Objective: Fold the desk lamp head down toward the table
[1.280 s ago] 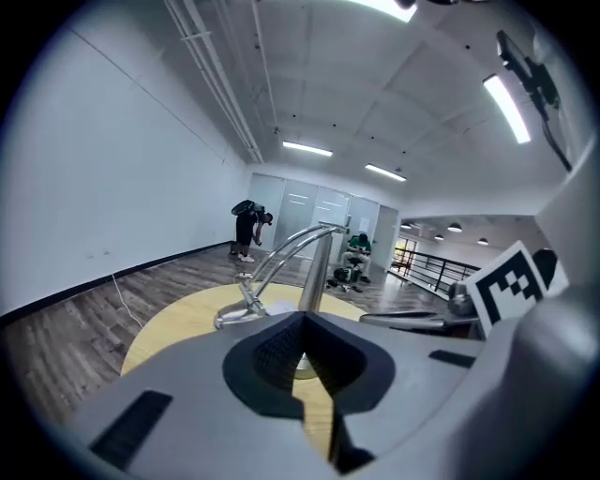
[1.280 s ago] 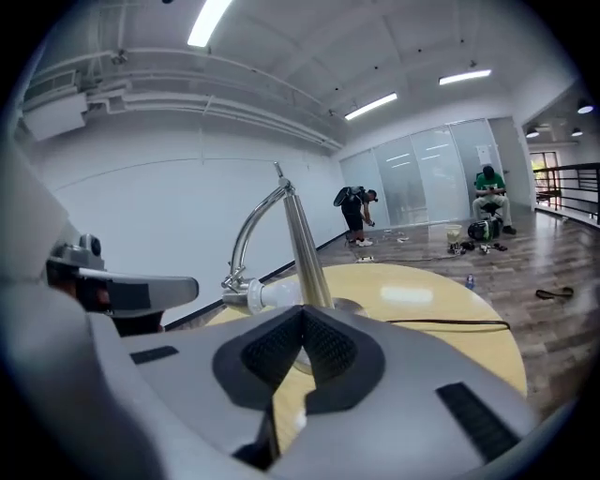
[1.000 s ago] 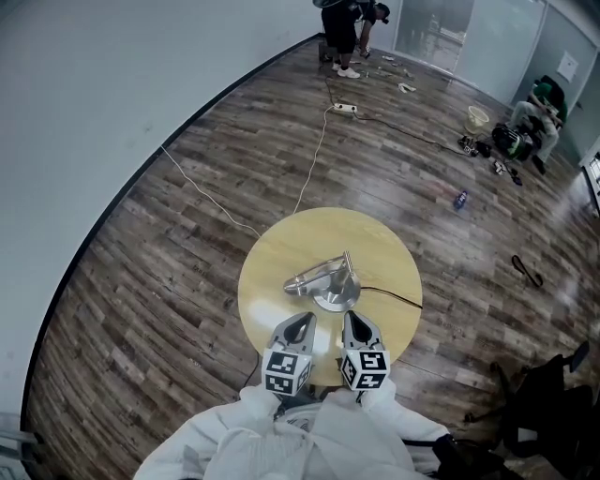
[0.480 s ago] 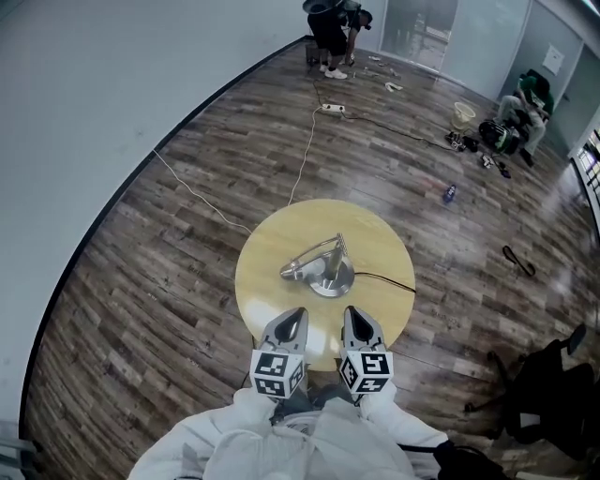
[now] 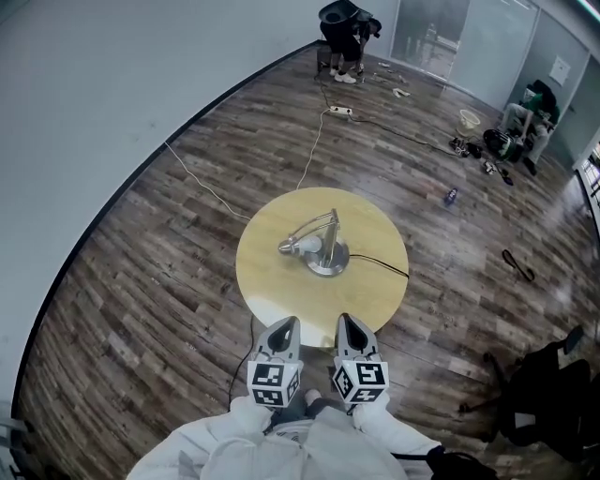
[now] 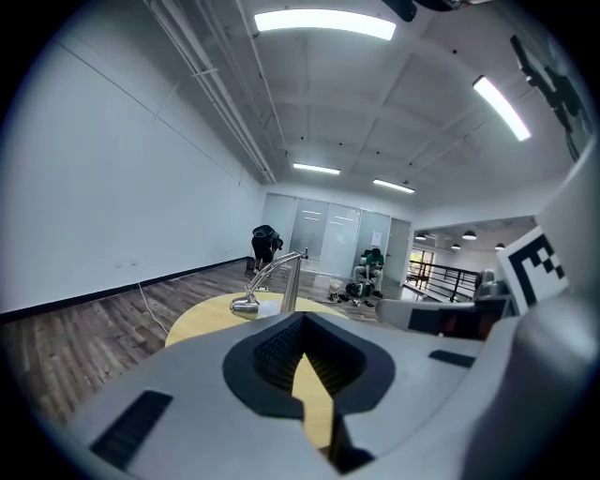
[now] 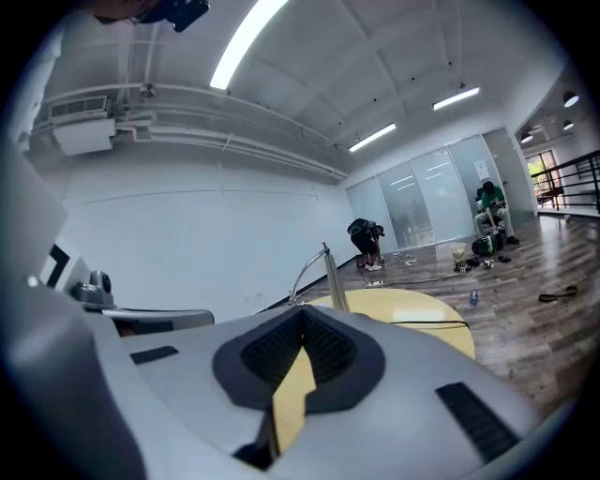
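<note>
A silver desk lamp stands on a round yellow table. Its round base is near the middle, and its head is folded low to the left, just above the tabletop. My left gripper and right gripper hang side by side at the table's near edge. Both are shut, empty and well short of the lamp. The left gripper view shows the lamp head and post beyond the left gripper. In the right gripper view, the post rises past the right gripper.
The lamp's black cord runs right off the table. A white cable crosses the wood floor to a power strip. A person stands far back, bags lie at the right, and a dark chair sits near right.
Both grippers have drawn back from beside the lamp base to the table's near edge and stayed shut. The lamp keeps its folded pose.
</note>
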`<state>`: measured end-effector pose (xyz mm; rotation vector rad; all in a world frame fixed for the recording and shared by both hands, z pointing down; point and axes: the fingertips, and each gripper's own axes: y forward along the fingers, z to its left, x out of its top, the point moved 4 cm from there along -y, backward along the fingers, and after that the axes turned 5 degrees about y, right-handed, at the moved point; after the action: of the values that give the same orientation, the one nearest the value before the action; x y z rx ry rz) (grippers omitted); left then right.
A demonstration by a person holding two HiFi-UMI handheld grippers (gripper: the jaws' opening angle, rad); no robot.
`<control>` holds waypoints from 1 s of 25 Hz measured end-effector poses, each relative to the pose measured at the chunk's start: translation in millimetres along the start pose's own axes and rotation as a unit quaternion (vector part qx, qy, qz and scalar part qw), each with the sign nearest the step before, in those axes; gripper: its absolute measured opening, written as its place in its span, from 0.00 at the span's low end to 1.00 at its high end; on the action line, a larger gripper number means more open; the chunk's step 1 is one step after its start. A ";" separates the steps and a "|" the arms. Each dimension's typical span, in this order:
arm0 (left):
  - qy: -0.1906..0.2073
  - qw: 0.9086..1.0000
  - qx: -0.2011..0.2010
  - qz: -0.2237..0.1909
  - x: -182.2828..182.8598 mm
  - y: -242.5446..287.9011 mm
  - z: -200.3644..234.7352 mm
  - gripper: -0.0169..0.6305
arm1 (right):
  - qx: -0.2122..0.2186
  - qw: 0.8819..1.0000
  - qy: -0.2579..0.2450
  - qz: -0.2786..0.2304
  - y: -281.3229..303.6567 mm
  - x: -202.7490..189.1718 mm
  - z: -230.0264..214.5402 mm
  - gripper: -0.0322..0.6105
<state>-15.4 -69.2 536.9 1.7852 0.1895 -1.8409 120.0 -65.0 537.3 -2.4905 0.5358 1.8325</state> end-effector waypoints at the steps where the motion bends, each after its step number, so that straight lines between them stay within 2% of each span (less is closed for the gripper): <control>1: 0.001 1.000 -0.001 0.000 -1.1 -4.8 -2.0 0.03 | 0.000 1.000 0.003 0.000 -5.0 -1.8 3.2 0.07; 9: 0.014 0.999 -0.020 -0.026 11.6 -25.1 -6.0 0.03 | -0.009 0.999 -0.015 -0.027 -25.0 4.9 30.7 0.07; 15: 0.018 0.999 -0.035 -0.032 12.2 -27.0 -9.8 0.03 | -0.001 0.999 -0.040 -0.018 -26.9 4.5 40.4 0.07; 25: 0.016 0.999 -0.041 -0.028 10.7 -27.9 -13.1 0.03 | -0.008 0.999 -0.048 -0.024 -29.5 7.7 40.1 0.07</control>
<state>-16.8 -43.0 517.6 1.7697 0.3265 -1.8183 92.9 -31.2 511.7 -2.3886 0.4555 1.9336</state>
